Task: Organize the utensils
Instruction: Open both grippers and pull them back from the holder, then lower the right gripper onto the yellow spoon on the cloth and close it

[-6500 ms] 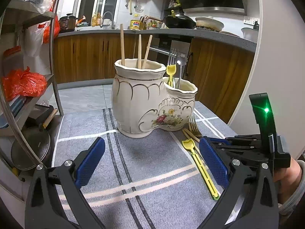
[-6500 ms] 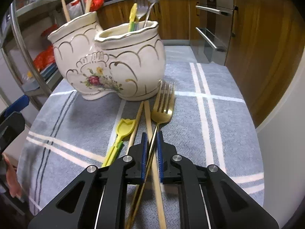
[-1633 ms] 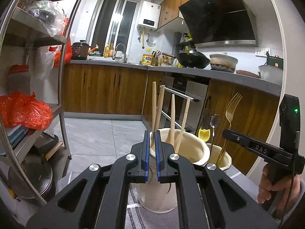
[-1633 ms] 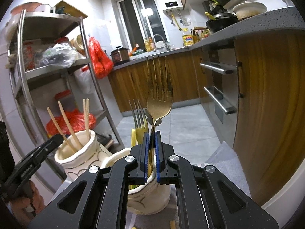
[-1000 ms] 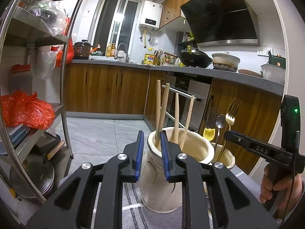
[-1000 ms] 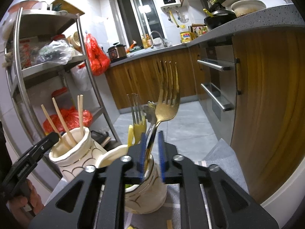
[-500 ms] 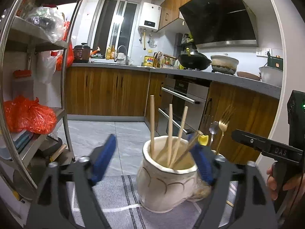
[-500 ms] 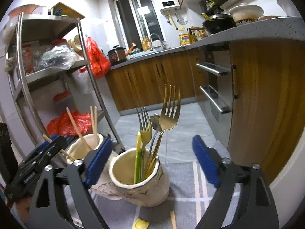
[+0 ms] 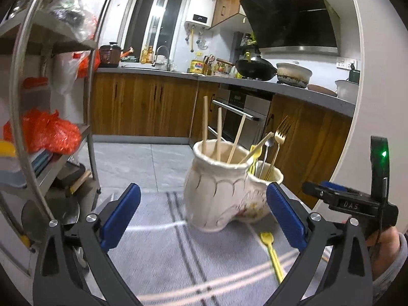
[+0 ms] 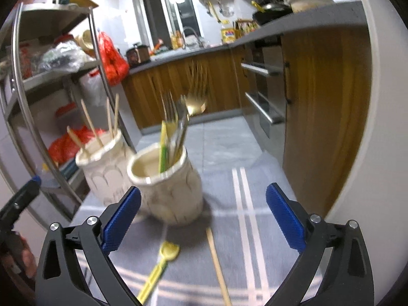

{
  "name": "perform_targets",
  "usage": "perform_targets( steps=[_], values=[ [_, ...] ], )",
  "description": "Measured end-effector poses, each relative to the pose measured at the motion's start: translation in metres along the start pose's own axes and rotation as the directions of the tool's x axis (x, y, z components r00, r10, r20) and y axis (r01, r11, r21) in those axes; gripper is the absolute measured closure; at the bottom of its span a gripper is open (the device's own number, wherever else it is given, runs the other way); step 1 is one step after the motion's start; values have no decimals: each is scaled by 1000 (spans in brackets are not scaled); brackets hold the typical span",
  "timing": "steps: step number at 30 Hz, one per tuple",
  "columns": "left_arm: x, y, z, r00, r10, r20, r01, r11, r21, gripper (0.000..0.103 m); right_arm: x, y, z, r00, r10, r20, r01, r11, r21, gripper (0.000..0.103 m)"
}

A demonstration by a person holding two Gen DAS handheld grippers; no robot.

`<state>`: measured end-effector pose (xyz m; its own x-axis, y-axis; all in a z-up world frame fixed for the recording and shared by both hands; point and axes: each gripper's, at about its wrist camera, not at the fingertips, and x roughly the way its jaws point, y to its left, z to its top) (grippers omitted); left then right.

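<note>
A cream two-pot ceramic holder [image 9: 216, 191] stands on the grey striped cloth [image 9: 158, 250]; it also shows in the right wrist view [image 10: 168, 191]. Its big pot holds several wooden chopsticks [image 9: 218, 137]. Its small pot holds the gold fork [image 9: 279, 137], a spoon and a yellow utensil. A yellow utensil [image 9: 272, 255] and one chopstick [image 10: 218, 265] lie on the cloth. My left gripper [image 9: 204, 219] is open and empty, short of the holder. My right gripper [image 10: 202, 220] is open and empty, just short of the small pot.
A metal shelf rack [image 9: 51, 117] with red bags stands left of the table. Wooden cabinets and an oven [image 10: 265, 97] lie behind. The table's right edge [image 10: 339, 204] is close. The right gripper appears in the left wrist view [image 9: 349, 204].
Both grippers opened: the left let go of a chopstick in the big pot, the right let go of the gold fork in the small pot. Both have since drawn back and lowered.
</note>
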<state>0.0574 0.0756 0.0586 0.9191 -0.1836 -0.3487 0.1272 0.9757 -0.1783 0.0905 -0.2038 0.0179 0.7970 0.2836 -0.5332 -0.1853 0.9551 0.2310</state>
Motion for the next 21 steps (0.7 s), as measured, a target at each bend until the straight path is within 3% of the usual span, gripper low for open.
perform_targets(
  steps=[11,21],
  values=[
    [-8,31,-14,999,42,12,-41,998,-44,6,9,48,-51,985,-53,-165,33,992,-121,6],
    [-7,30,-23,998,57,-30,-56,998,29,6,27,74,-66,964,-90,-250,46,983,-178,8]
  ],
)
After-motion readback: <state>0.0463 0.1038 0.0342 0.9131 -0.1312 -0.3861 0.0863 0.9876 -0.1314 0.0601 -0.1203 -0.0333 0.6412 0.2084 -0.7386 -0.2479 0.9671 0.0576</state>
